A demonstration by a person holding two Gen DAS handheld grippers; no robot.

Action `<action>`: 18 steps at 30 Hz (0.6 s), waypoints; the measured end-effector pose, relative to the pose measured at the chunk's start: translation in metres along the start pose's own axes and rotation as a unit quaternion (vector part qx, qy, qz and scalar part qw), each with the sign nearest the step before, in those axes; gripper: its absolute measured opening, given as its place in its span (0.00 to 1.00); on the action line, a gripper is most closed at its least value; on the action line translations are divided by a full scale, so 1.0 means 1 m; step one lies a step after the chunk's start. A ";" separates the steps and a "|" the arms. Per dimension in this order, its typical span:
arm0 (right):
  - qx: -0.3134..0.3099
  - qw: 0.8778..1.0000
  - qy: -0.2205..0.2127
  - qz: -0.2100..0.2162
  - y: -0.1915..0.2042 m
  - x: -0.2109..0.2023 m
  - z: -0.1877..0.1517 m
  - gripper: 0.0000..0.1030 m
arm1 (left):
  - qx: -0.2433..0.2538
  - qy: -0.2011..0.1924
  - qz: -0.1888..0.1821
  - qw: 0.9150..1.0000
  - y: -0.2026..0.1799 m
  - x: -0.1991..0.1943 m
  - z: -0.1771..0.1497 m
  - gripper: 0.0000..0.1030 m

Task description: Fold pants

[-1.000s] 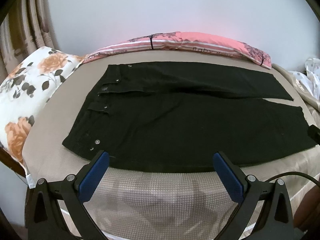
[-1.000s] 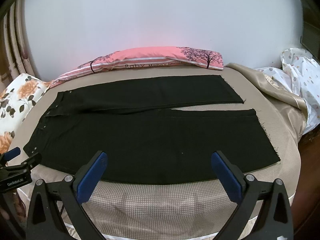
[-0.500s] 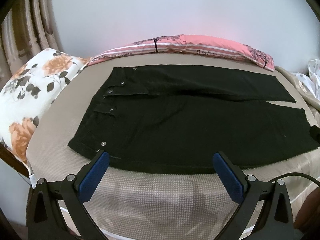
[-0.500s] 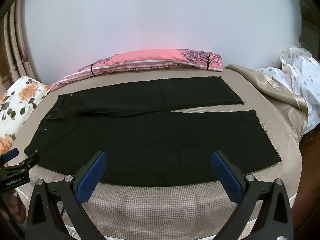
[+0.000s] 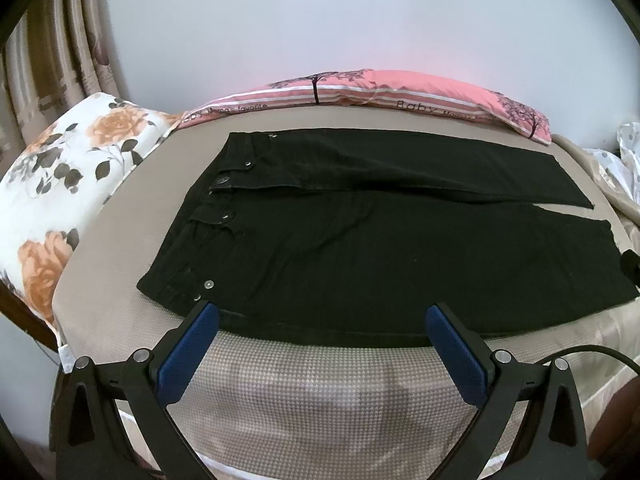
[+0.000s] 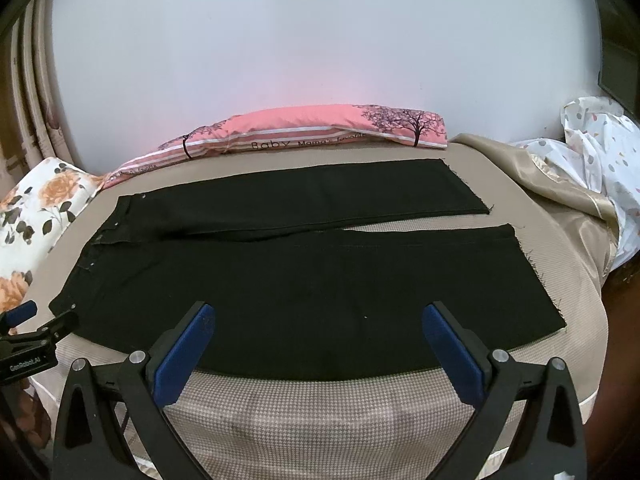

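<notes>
Black pants (image 5: pixel 380 248) (image 6: pixel 312 276) lie spread flat on the beige bed (image 5: pixel 320 400), waistband to the left, both legs running right. In the left wrist view my left gripper (image 5: pixel 322 320) hovers open at the pants' near edge, toward the waist end, with nothing between its blue pads (image 5: pixel 188 352). In the right wrist view my right gripper (image 6: pixel 320 320) is also open, over the near leg's front edge, holding nothing. The left gripper (image 6: pixel 24 322) shows at the far left of the right wrist view.
A pink pillow (image 5: pixel 380 96) lies along the wall behind the pants. A floral pillow (image 5: pixel 60 184) sits at the left. Bunched beige and white dotted bedding (image 6: pixel 580 176) is piled at the right. The bed's front edge (image 6: pixel 320 420) drops off below the grippers.
Both grippers have drawn back and risen slightly, so the pants sit a little farther away and lower in the views. The pants have not moved. Both grippers stay open.
</notes>
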State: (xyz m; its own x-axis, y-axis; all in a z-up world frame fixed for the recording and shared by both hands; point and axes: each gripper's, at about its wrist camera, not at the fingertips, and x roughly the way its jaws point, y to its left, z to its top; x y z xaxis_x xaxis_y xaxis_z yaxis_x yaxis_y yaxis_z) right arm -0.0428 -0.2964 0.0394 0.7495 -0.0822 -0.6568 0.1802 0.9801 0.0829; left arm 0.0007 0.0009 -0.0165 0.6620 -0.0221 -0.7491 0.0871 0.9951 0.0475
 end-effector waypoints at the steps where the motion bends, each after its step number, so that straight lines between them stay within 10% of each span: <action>1: -0.001 1.000 0.001 0.000 0.000 0.000 0.000 1.00 | -0.001 0.001 -0.002 1.000 0.000 0.000 0.000 1.00; 18: 0.002 1.000 -0.001 0.002 0.002 -0.001 0.001 1.00 | -0.007 0.010 -0.003 1.000 0.002 0.003 -0.002 1.00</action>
State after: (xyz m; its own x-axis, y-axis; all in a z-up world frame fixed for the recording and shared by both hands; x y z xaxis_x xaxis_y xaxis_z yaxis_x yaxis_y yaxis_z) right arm -0.0423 -0.2944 0.0414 0.7513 -0.0779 -0.6554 0.1797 0.9796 0.0896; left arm 0.0015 0.0027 -0.0198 0.6464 -0.0265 -0.7625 0.0800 0.9962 0.0332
